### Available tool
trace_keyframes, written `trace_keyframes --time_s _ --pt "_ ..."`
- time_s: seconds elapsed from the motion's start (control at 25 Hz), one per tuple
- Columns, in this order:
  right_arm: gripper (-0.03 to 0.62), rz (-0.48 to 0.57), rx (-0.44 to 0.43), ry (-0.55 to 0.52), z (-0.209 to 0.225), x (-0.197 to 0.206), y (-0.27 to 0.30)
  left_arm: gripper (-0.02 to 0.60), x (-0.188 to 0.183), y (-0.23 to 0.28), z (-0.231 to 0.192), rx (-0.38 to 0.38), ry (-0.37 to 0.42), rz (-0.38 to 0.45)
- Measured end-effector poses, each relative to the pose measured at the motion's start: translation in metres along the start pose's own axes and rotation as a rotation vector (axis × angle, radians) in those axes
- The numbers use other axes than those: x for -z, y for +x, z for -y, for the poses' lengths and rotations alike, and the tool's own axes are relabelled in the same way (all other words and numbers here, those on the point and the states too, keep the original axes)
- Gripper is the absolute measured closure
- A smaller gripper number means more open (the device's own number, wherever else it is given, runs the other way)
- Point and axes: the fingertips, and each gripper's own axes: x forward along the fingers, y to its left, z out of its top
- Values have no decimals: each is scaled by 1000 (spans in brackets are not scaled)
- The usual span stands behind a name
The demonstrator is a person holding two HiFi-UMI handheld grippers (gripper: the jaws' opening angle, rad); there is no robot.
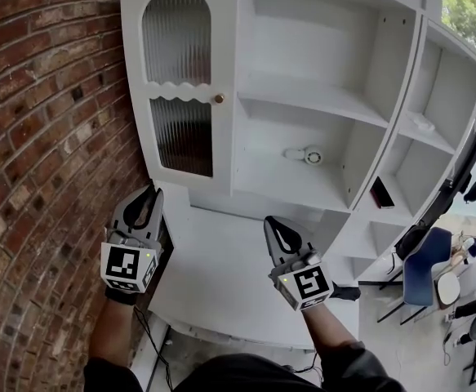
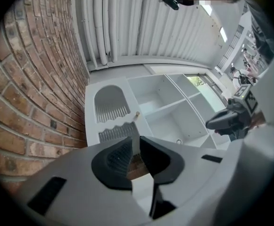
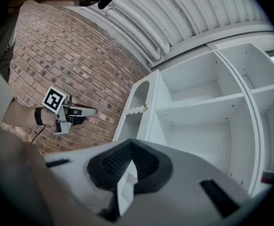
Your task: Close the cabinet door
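Note:
The white cabinet door (image 1: 180, 80) has two ribbed glass panes and a brass knob (image 1: 219, 98). It stands at the left of the open shelves, in line with the cabinet front. Both grippers hang below it over the cabinet's lower ledge, touching nothing. My left gripper (image 1: 150, 191) is near the brick wall, its jaws a narrow slit apart with nothing between them (image 2: 136, 142). My right gripper (image 1: 272, 221) is further right, shut and empty (image 3: 130, 145). The door (image 2: 111, 102) and knob (image 2: 137, 113) show ahead in the left gripper view. The right gripper view has the door (image 3: 137, 108) nearly edge-on.
A brick wall (image 1: 42, 137) runs close along the left. The white shelves (image 1: 303, 96) hold a small round white object (image 1: 307, 155) and a dark flat item (image 1: 382, 193). The white ledge (image 1: 221, 276) juts out below. A blue chair (image 1: 425, 268) stands at the right.

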Motion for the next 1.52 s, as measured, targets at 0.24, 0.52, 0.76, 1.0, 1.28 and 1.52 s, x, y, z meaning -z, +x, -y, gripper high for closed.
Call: trace_keyframes --time_s 0.24,0.52,0.76,1.0,1.28,1.52 --pt "597 22 -22 -17 -10 -13 9 531 15 -36 -5 -38 -27 -15" --pt "597 38 -32 -12 -21 -18 15 549 30 -74 -8 -81 -35 -30" --pt "597 48 -41 -14 -28 -23 17 580 41 -85 -12 -92 -43 -45" --pt "597 59 -40 -11 -33 -26 17 580 38 -86 -11 -83 -55 -34" --pt "597 62 -68 -21 -42 -28 17 580 41 -83 -10 -78 -69 -34" --pt "597 63 -70 -24 -43 -28 18 580 43 -81 -8 -70 -73 -39"
